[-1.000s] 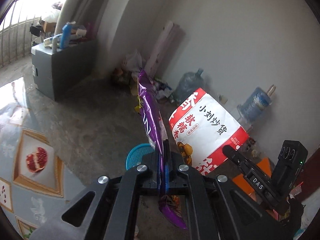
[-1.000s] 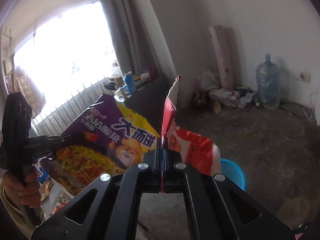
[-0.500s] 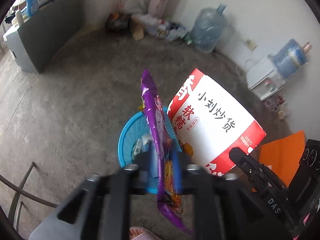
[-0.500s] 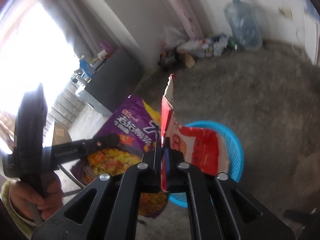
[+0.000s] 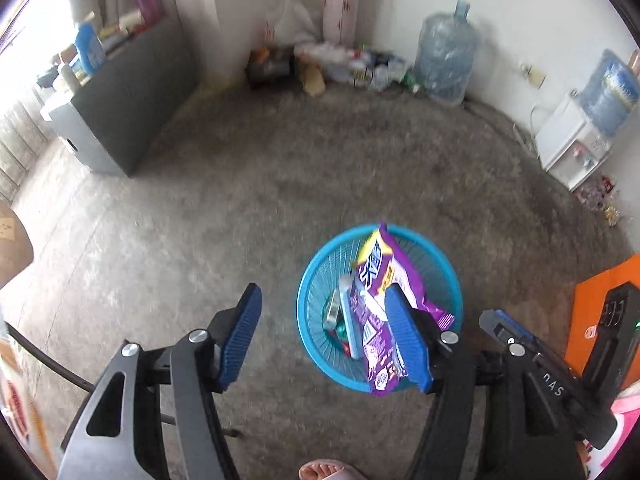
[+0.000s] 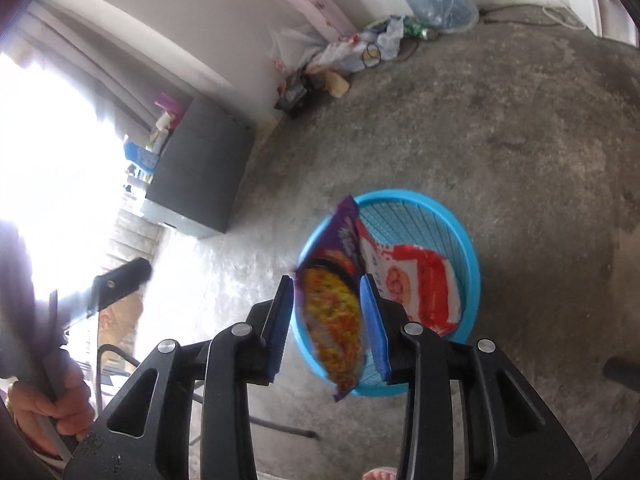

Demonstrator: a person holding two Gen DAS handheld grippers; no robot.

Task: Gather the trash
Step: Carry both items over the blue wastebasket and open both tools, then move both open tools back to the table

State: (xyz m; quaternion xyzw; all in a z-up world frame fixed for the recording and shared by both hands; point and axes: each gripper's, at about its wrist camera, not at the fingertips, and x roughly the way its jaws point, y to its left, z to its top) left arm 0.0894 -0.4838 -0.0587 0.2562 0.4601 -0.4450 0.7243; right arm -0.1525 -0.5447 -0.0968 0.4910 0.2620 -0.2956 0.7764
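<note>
- Purple noodle wrapper (image 5: 386, 304): it lies in front of the left gripper (image 5: 324, 340), free of both pads, tilted over the blue basket (image 5: 448, 268) with its lower end inside and its upper corner poking above the far rim. Judged from this, it is dropping in or has just landed; blur makes it hard to say whether it has settled.
- Left gripper: its blue fingers (image 5: 240, 336) stand wide apart and hold nothing; the right-hand pad sits in front of the wrapper without pinching it. It points steeply down at the floor (image 5: 280, 168), with the basket beyond its right finger.
- Right gripper (image 6: 330, 320): its fingers (image 6: 280, 320) are also spread, with a clear gap on each side of the wrapper seen between them, so nothing is clamped. It too tilts down over the basket's near rim.
- Red-and-white bag (image 6: 416, 288): it rests inside the basket, beyond the right finger, so this piece looks delivered.
- Smaller scraps (image 5: 340, 316): they lie at the basket's bottom, ahead of the left fingers.
- Progress: both carried pieces appear binned.
- Far corner: a litter pile (image 5: 332, 64) sits against the wall, well apart from the fingers, beside a water jug (image 5: 446, 60). Whether it counts as remaining trash cannot be told.
</note>
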